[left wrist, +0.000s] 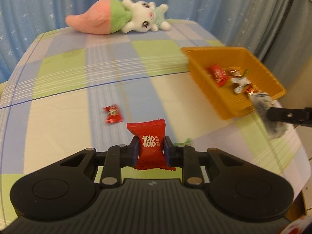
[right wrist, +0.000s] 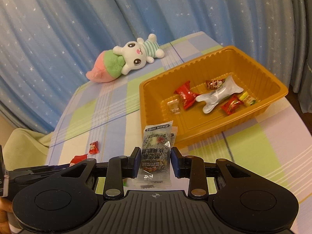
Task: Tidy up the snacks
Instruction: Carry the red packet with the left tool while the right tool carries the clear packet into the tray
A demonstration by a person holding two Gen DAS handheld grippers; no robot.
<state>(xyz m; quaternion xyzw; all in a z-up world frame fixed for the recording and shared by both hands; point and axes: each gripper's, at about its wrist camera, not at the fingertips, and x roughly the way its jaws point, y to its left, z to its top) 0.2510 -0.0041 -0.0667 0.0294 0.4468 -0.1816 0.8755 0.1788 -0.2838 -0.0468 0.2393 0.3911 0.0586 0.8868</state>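
Observation:
My left gripper (left wrist: 150,146) is shut on a red candy packet (left wrist: 150,144) with white characters, held upright above the checked tablecloth. My right gripper (right wrist: 155,156) is shut on a clear grey-and-black snack packet (right wrist: 156,156), just in front of the orange tray (right wrist: 273,80). From the left wrist view the same snack packet (left wrist: 267,109) hangs by the tray's (left wrist: 197,58) near corner, with the right gripper's black finger beside it. Inside the tray lie several wrapped snacks, among them a red one (right wrist: 185,95) and a silver one (right wrist: 216,95). A small red candy (left wrist: 113,114) lies on the cloth.
A plush rabbit with a pink-and-green tail (left wrist: 120,17) lies at the far edge of the table, against a blue starred curtain. Another small red candy (right wrist: 94,147) rests on the cloth left of the right gripper. The table's right edge drops to a tiled floor.

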